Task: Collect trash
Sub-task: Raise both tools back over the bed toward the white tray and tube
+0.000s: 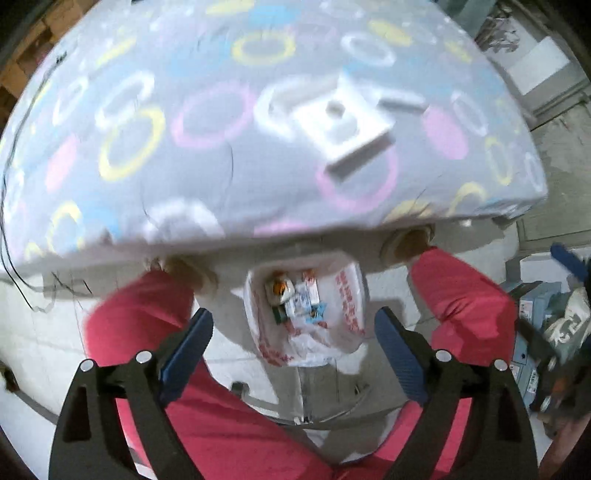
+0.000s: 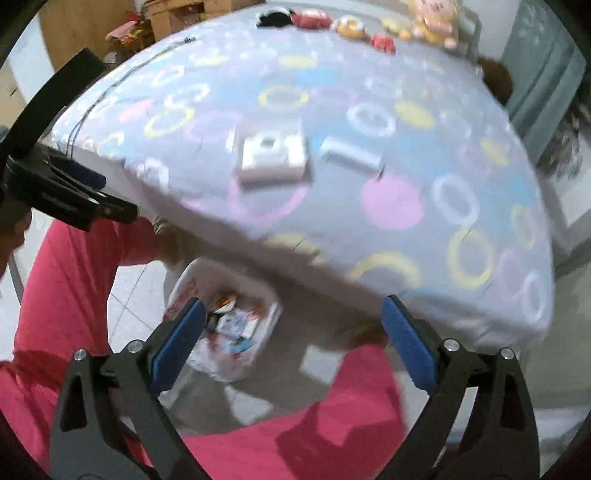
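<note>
A white foam block (image 1: 345, 127) and a smaller white foam strip (image 1: 402, 100) lie on the table's ring-patterned grey cloth (image 1: 207, 173); both also show in the right wrist view, the block (image 2: 273, 157) and the strip (image 2: 351, 155). A white bag-lined bin (image 1: 349, 295) holding wrappers stands on the floor under the table edge, between the person's red-clad knees; it shows in the right wrist view too (image 2: 184, 286). My left gripper (image 1: 293, 347) is open and empty above the bin. My right gripper (image 2: 293, 343) is open and empty, near the bin and below the table edge.
The person's legs in red trousers (image 1: 229, 424) flank the bin. Plush toys (image 2: 432, 18) line the table's far edge. A thin black cable (image 2: 110, 88) runs over the cloth at the left. Boxes (image 1: 532, 306) sit on the floor at right.
</note>
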